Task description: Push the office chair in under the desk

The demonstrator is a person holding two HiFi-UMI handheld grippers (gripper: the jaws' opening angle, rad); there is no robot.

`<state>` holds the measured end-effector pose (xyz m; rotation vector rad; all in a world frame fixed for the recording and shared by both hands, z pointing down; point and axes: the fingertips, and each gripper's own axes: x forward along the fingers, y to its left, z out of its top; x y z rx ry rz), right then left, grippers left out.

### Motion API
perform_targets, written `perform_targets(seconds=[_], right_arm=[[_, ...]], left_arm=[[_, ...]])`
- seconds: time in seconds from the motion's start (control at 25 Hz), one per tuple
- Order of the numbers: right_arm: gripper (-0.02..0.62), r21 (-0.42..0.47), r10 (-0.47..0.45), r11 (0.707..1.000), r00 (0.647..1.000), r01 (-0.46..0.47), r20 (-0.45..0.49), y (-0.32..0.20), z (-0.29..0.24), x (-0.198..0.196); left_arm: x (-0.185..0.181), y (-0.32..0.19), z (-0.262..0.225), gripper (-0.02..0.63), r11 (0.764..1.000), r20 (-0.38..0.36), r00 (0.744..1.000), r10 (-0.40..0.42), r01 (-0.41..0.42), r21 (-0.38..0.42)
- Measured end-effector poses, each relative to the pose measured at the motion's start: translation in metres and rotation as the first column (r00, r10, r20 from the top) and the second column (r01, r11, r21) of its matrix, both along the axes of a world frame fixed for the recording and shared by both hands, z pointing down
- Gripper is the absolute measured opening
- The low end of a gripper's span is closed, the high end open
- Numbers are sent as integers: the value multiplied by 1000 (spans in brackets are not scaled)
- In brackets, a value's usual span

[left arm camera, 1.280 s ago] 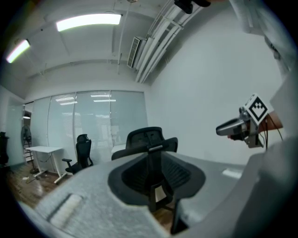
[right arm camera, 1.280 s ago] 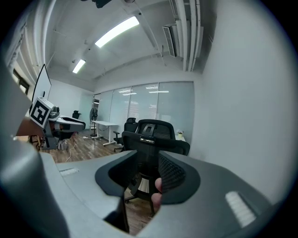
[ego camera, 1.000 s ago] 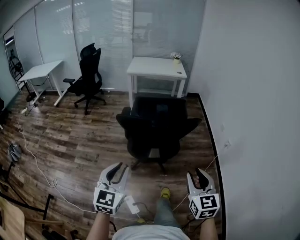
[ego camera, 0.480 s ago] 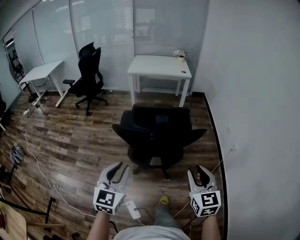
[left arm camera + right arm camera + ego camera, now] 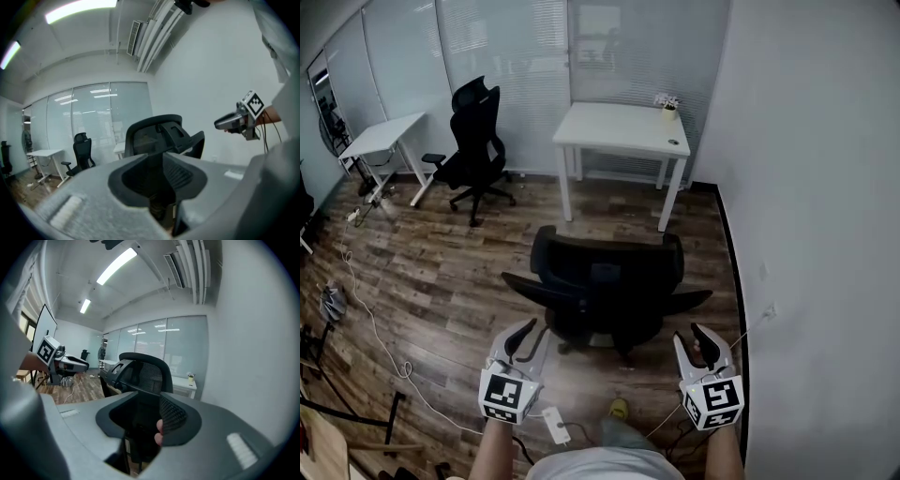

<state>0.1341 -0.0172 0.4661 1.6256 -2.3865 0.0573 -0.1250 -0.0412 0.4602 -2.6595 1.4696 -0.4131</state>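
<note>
The black office chair (image 5: 605, 291) stands on the wood floor with its back toward me, a gap of floor short of the white desk (image 5: 623, 129) by the far glass wall. My left gripper (image 5: 520, 339) hangs just behind the chair's left side. Its jaws are opening and nothing is between them. My right gripper (image 5: 705, 345) is open and empty near the chair's right armrest. Neither touches the chair. The chair's backrest (image 5: 154, 136) rises past the left gripper (image 5: 159, 173). In the right gripper view the backrest (image 5: 143, 373) rises beyond the right gripper (image 5: 140, 420).
A second black chair (image 5: 473, 150) and another white desk (image 5: 384, 136) stand at the left. Cables (image 5: 366, 309) and a white power strip (image 5: 551, 424) lie on the floor near my feet. The right wall (image 5: 816, 234) runs close by. A small plant pot (image 5: 668, 105) sits on the desk.
The chair now sits lower in the view, closer to my grippers, and has turned slightly. The left gripper has shifted a little left; the right one has hardly moved.
</note>
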Motion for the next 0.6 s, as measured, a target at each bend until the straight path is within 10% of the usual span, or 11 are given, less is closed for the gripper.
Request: perform_targets(seconds=[0.6], right_arm=[[122, -4, -160, 987, 987, 160, -7, -89, 3, 31]], left_arm=[[22, -72, 10, 106, 998, 55, 997, -54, 56, -35]])
